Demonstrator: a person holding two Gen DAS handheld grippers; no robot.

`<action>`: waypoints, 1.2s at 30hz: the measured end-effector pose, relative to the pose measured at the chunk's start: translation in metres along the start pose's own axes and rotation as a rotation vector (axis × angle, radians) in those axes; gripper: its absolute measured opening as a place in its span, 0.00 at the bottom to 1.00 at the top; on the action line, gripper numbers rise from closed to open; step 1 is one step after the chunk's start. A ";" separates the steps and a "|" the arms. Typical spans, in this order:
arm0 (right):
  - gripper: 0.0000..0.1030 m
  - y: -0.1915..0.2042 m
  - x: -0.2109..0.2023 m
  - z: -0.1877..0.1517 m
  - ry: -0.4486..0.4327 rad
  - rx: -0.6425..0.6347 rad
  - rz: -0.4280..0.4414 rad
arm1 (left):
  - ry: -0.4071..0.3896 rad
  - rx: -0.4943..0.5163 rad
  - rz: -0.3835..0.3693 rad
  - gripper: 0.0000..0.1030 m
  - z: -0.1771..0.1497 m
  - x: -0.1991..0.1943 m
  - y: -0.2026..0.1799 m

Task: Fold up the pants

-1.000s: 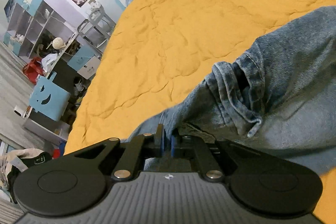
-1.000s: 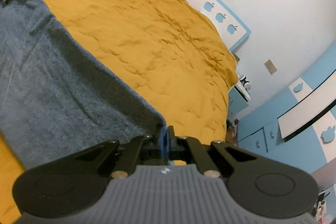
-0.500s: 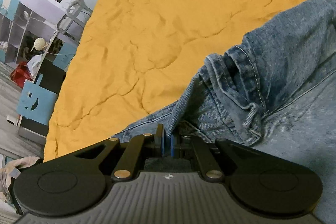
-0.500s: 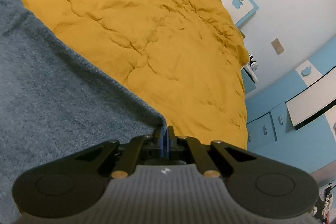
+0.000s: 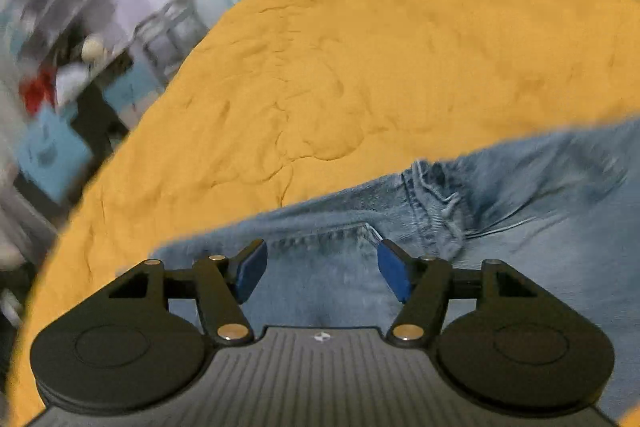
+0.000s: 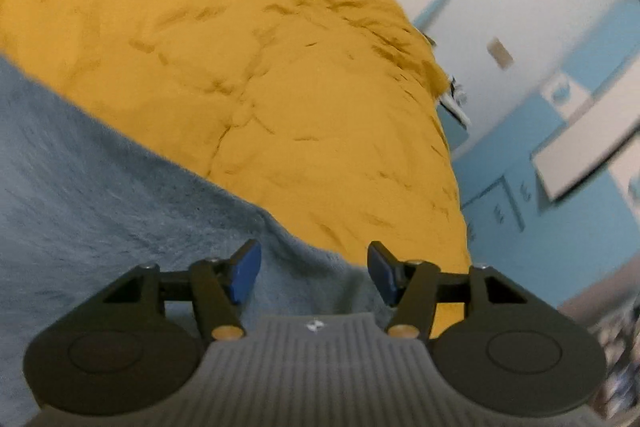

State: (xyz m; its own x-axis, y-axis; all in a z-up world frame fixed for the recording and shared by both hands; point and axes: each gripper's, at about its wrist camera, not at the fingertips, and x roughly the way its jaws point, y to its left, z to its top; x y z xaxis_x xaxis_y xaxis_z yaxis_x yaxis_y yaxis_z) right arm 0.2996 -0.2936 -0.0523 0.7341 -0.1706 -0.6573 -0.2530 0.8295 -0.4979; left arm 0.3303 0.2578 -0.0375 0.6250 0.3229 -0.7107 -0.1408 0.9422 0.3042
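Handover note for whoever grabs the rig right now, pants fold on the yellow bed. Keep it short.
Left gripper: jaws have just been opening, open now, denim under them, not gripped.
Right gripper: the same, just opened over the fabric's corner edge.
Jeans lie on the yellow bedspread, released by both.
Done: one fold apparently laid down.
Left: check alignment, regrip, probably fold again.

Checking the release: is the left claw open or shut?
Open: the left claw has just been opening; its pads stand apart over the jeans, gripping nothing.
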 end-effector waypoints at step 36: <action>0.07 -0.089 -0.045 -0.222 0.003 1.560 0.369 | 0.032 -1.390 -0.161 0.08 -0.189 0.011 0.150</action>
State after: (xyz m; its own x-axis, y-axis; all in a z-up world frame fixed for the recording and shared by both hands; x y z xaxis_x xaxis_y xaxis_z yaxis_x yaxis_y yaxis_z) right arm 0.1490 -0.4782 -0.1042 0.7799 0.1527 -0.6070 0.4540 0.5298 0.7164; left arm 0.1715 0.4199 -0.1196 0.6920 0.1879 -0.6970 -0.7180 0.2796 -0.6375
